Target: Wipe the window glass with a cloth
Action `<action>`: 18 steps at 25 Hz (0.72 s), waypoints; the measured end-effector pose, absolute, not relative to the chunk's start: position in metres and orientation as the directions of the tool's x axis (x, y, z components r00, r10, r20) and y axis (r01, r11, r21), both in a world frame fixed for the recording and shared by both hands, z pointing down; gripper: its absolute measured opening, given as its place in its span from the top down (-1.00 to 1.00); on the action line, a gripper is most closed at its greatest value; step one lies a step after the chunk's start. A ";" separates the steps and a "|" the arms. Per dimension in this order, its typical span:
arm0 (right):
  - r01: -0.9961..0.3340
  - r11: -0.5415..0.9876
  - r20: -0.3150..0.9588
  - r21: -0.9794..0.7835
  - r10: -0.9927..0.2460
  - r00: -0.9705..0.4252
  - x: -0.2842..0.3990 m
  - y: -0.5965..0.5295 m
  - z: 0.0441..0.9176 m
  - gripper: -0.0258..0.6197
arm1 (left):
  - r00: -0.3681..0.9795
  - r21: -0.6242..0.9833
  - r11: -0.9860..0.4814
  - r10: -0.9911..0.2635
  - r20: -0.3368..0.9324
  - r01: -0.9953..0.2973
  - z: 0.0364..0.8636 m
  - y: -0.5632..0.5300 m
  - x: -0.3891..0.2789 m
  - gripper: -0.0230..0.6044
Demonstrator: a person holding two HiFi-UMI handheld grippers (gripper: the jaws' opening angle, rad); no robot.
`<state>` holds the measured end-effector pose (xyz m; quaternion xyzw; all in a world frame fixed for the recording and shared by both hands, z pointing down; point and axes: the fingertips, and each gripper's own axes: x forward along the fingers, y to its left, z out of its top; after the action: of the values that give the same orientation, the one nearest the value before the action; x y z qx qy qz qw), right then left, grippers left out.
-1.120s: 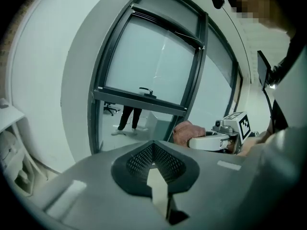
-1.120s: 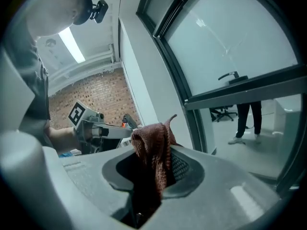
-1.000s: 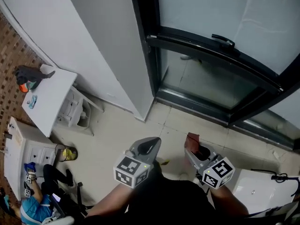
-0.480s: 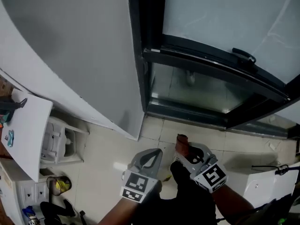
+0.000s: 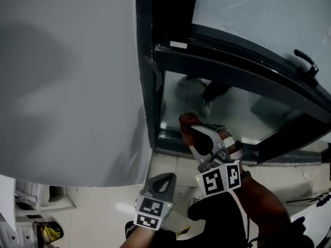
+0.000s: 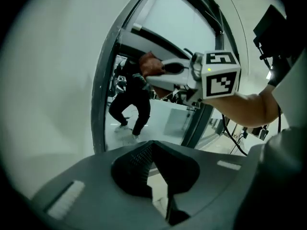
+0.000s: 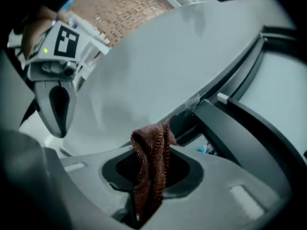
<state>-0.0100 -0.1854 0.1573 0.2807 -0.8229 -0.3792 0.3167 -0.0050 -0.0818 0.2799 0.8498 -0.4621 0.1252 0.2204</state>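
A black-framed window (image 5: 170, 19) fills the upper right of the head view, with a lower glass pane (image 5: 232, 112) under a crossbar and a frosted upper pane (image 5: 258, 14). My right gripper (image 5: 192, 132) is raised in front of the lower pane's left end, shut on a brown cloth (image 5: 187, 121). In the right gripper view the cloth (image 7: 151, 166) hangs bunched between the jaws. My left gripper (image 5: 163, 180) stays low over the floor, shut and holding nothing. Seen from the left gripper view, the right gripper (image 6: 160, 71) holds the cloth (image 6: 149, 62) near the glass (image 6: 158, 121).
A white wall (image 5: 67, 76) stands close on the left of the window frame. A window handle (image 5: 305, 61) sits on the crossbar at the right. A white plastic chair (image 5: 36, 198) and a yellow object (image 5: 46, 233) are at the lower left on the tiled floor.
My right gripper has risen with the cloth from near the floor up to the lower pane. The head view has swung closer to the window. The left gripper stays low.
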 end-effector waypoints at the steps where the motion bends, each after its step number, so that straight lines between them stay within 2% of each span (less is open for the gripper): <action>1: -0.189 0.478 0.267 0.858 -0.728 -0.631 -0.015 -0.203 0.161 0.67 | 0.542 0.252 -0.480 -0.737 0.405 -0.841 0.296 -0.095 -0.004 0.87; 4: -0.107 0.249 0.138 0.962 -0.791 -0.596 -0.025 -0.248 0.169 0.67 | 0.557 0.236 -0.504 -0.750 0.357 -0.831 0.337 -0.124 0.003 0.87; 8: -0.039 0.002 -0.020 0.999 -0.836 -0.549 -0.037 -0.287 0.168 0.67 | 0.553 0.218 -0.508 -0.765 0.330 -0.833 0.388 -0.139 0.000 0.87; 14: 0.029 -0.218 -0.171 0.975 -0.834 -0.525 -0.062 -0.311 0.145 0.67 | 0.546 0.231 -0.494 -0.767 0.338 -0.838 0.445 -0.143 -0.011 0.87; 18: 0.083 -0.289 -0.214 0.954 -0.847 -0.486 -0.071 -0.341 0.129 0.67 | 0.534 0.203 -0.494 -0.780 0.325 -0.845 0.461 -0.157 -0.015 0.87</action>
<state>-0.0710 -0.3411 0.1294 0.3847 -0.4966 -0.7046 0.3300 -0.0153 -0.1567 0.4605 0.8590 -0.4731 0.0953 0.1709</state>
